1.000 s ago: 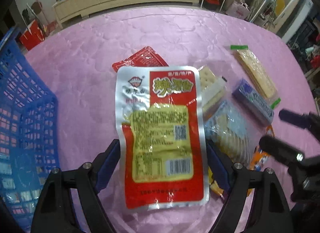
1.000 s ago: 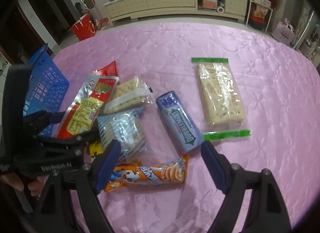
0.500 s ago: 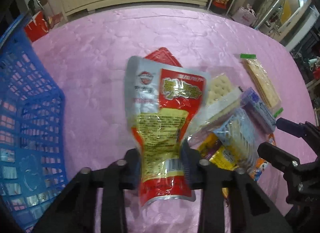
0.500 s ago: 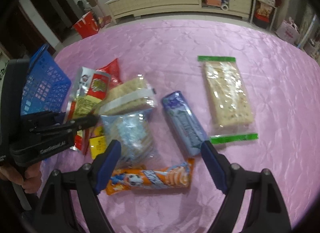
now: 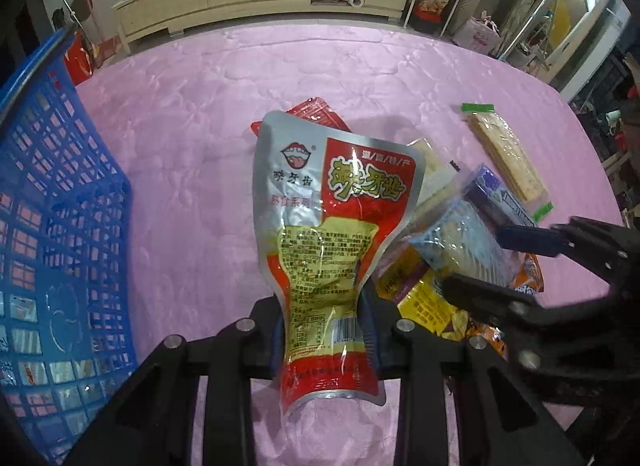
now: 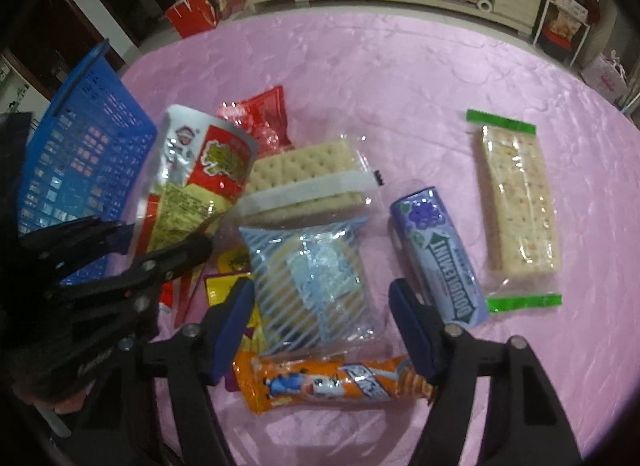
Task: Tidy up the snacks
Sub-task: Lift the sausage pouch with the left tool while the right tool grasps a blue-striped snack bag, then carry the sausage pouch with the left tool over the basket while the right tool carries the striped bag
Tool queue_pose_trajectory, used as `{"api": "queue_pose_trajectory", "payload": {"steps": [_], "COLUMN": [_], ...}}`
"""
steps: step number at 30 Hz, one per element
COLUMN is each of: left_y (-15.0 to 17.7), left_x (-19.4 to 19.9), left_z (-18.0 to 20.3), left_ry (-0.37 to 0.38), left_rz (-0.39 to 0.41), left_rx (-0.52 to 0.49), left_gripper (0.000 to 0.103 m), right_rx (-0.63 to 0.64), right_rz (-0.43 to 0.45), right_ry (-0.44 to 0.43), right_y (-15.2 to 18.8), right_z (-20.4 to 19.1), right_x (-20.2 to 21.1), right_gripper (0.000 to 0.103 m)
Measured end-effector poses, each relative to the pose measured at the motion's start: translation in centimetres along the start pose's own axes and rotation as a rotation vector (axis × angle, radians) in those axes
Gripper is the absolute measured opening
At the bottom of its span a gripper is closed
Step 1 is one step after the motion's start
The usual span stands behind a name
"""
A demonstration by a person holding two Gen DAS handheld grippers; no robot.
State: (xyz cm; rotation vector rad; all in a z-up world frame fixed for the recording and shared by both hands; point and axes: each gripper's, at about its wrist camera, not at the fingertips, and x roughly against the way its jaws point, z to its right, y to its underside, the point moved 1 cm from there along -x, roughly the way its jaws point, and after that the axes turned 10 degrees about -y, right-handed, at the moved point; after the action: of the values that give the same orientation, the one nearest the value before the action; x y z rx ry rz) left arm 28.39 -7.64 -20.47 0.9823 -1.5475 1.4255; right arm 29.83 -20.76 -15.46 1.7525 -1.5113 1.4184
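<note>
Foil is the risk: the left gripper (image 5: 326, 332) is clenched on the low end of the silver-and-red pouch (image 5: 336, 217), lifted beside the blue basket (image 5: 60, 234), and a slick pack could slide out. The right gripper (image 6: 320, 326) is closing astride the blue-striped packet (image 6: 308, 286), not yet pinching; crowded neighbours like the orange bar (image 6: 332, 382) might get snagged.
</note>
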Motion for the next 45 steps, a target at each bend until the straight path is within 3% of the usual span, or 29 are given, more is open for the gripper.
{"api": "queue_pose_trajectory", "payload": {"steps": [5, 11, 17, 28, 37, 45], "left_y": [0.5, 0.7, 1.2, 3.2, 5.0, 6.4], "left_x": [0.5, 2.7, 5.8, 14.0, 19.9, 22.6], "left_z": [-0.7, -0.5, -0.3, -1.3, -4.7, -10.9], "left_ry": [-0.011, -0.027, -0.03, -0.01, -0.034, -0.065], "left_rz": [0.008, 0.055, 0.097, 0.219, 0.3, 0.321], "left_rx": [0.016, 0.022, 0.024, 0.006, -0.015, 0.028], "left_gripper": [0.029, 0.029, 0.029, 0.029, 0.029, 0.029], "right_rx": [0.004, 0.012, 0.024, 0.08, 0.123, 0.155], "right_rz": [-0.012, 0.026, 0.087, 0.233, 0.318, 0.342], "right_ry": [0.003, 0.002, 0.013, 0.032, 0.008, -0.024], "right_y": [-0.3, 0.7, 1.7, 4.5, 4.5, 3.6], "right_z": [-0.2, -0.4, -1.3, -7.3, -13.0, -17.7], "right_x": [-0.5, 0.6, 4.3, 12.9, 15.7, 15.1], "right_gripper": [0.059, 0.058, 0.058, 0.058, 0.058, 0.058]}}
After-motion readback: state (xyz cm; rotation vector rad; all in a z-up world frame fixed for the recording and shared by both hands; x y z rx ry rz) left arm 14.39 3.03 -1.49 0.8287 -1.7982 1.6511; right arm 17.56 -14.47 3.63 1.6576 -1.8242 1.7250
